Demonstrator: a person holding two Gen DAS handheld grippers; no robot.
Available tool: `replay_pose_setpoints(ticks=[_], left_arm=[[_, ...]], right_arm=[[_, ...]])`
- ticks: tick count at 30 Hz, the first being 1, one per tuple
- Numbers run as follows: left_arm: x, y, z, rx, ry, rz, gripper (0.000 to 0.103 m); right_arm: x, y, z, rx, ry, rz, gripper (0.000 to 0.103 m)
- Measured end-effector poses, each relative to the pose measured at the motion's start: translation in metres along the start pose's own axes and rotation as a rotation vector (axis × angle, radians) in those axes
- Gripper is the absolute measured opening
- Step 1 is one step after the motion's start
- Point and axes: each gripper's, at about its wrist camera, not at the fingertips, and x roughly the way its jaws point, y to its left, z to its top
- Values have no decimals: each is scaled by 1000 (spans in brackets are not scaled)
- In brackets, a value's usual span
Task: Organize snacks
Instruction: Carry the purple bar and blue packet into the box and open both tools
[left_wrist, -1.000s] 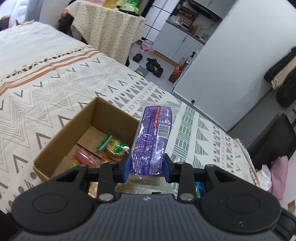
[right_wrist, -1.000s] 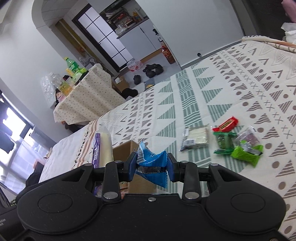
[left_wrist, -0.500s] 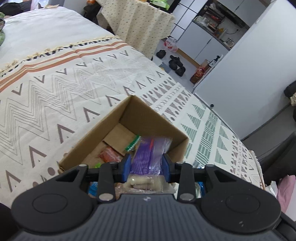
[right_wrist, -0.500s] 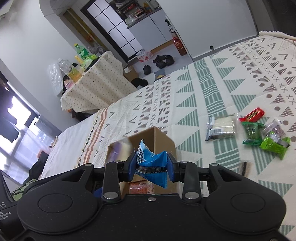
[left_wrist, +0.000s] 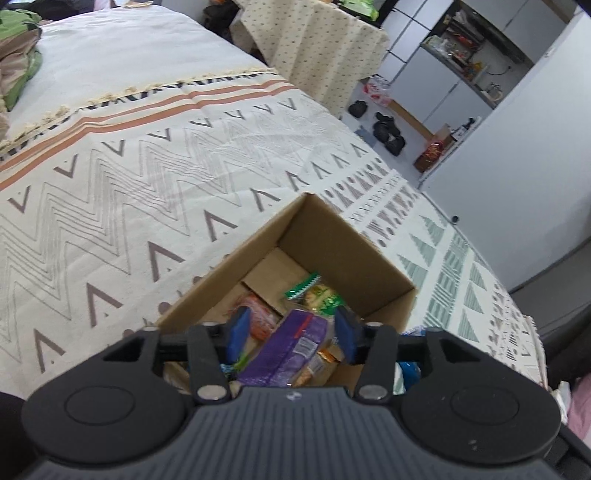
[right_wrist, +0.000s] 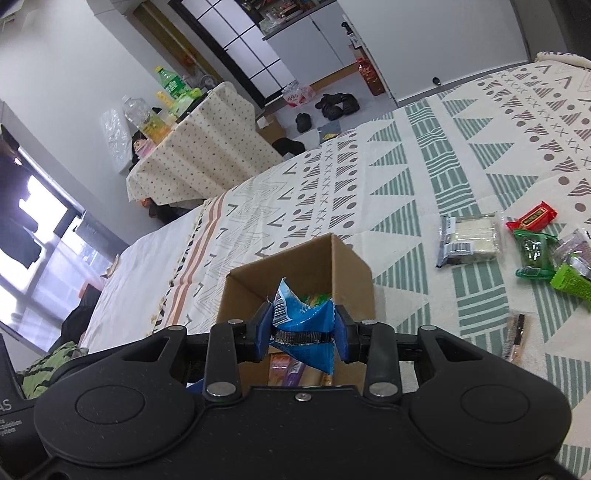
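Left tool (left_wrist: 291, 334) is hanging over the cardboard box (left_wrist: 332, 236), jaws just having spread, pads clear of the purple packet (left_wrist: 284, 354) lying below between them in the box; light, crinkly, soft; right tool (right_wrist: 302, 334) is pinching the blue pouch (right_wrist: 301, 321) mid-body above the box (right_wrist: 347, 266); slippery film, so gripping a seam seems safest.

A bed covered by a cream blanket (right_wrist: 424, 173) with green and brown geometric patterns. An open cardboard box (right_wrist: 351, 269) sits on it. Well apart to one side lie loose snack packets: white wafers (right_wrist: 469, 240), a red bar (right_wrist: 533, 216), several green packs (right_wrist: 533, 253)
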Motion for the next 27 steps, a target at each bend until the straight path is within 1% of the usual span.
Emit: replay_pose_setpoints(ticks=[3, 6, 11, 15, 17, 20, 21, 23, 27], left_arm=[[0, 1, -1, -9, -6, 36, 70], [-1, -1, -2, -7, -8, 48, 77], [1, -9, -7, 17, -1, 45, 81], [2, -19, -16, 51, 14, 27, 87], [1, -26, -22, 87, 14, 31, 89], [1, -38, -30, 143, 21, 25, 95], [0, -41, -33, 160, 24, 20, 95], [-1, -49, -38, 195, 24, 14, 96], [-5, -61, -47, 250, 0, 7, 96]], right_arm=[[0, -4, 0, 21, 13, 4, 41], [-6, -9, 0, 31, 10, -1, 43], [-20, -23, 1, 40, -4, -28, 43], [-33, -40, 3, 50, -22, -65, 45], [-40, -50, 3, 54, -33, -88, 50], [-50, -66, 3, 69, -40, -112, 53], [-53, -71, 3, 72, -44, -120, 54], [-59, -80, 2, 76, -54, -136, 60], [-71, -94, 2, 76, -69, -156, 69]])
